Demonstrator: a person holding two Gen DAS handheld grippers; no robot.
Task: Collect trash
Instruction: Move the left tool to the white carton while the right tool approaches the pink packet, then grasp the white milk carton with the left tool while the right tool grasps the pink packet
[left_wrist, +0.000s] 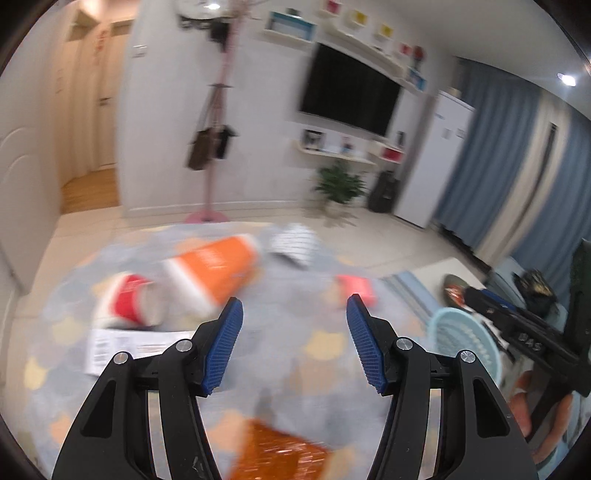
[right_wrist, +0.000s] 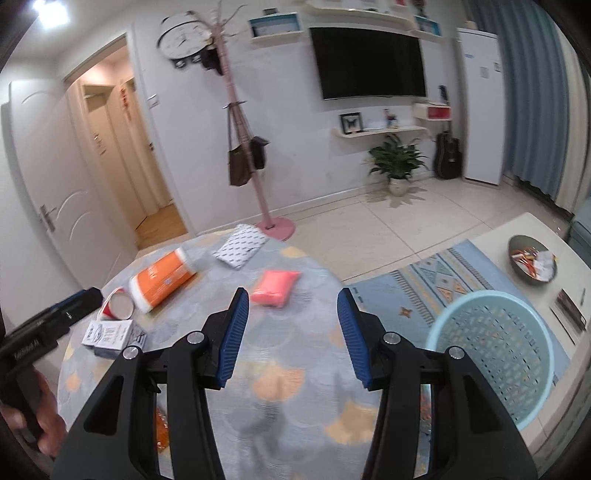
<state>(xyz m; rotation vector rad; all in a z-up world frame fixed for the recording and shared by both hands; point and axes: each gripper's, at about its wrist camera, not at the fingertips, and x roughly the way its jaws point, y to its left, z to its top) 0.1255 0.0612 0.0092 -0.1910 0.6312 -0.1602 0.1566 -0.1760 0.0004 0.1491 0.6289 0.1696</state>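
Six pieces of trash lie on the round table (right_wrist: 295, 413), whose grey cloth carries orange and yellow scallops. There is one orange-and-white carton (right_wrist: 162, 280) on its side at the far left. One red paper cup (right_wrist: 117, 305) is tipped over just beside it, mouth toward the camera. One small white box (right_wrist: 110, 334) with dark print sits near the left edge. One white packet with black dots (right_wrist: 242, 245) lies at the far rim. One pink soft pack (right_wrist: 275, 287) rests near the middle. One orange crinkled wrapper (left_wrist: 280, 452) is at the near edge, blurred in the left wrist view.

One pale blue perforated basket (right_wrist: 491, 354) stands beside the table on the right.

Two grippers hang over the cloth. The left gripper (left_wrist: 294, 347) has its blue pads apart with nothing between them. The right gripper (right_wrist: 293, 338) is likewise parted and holds nothing.
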